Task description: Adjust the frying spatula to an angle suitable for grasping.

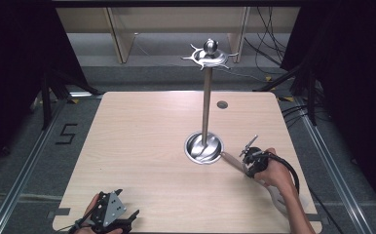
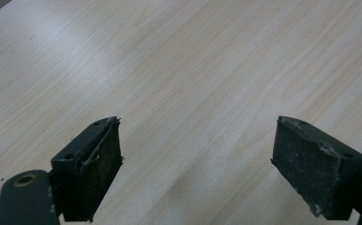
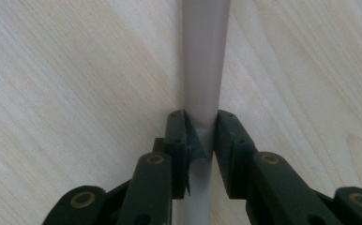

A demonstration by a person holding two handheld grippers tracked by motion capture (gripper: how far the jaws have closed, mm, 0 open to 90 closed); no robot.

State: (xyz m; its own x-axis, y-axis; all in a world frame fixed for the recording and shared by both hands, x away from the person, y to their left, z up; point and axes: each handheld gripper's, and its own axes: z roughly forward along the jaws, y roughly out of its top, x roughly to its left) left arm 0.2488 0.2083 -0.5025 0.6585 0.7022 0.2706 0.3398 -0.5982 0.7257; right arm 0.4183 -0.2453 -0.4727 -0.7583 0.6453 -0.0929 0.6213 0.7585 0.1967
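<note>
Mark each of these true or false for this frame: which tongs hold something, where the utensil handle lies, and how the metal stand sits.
1. The right tongs are shut on the pale utensil handle. True.
2. The left tongs grip a spoon. False: they are open over bare table, nothing between the pads.
3. The metal stand stands upright on its round base. True.
4. The stand lies tipped on its side. False: its pole is vertical.
5. The handle points toward the stand's base in the high view. True.
</note>
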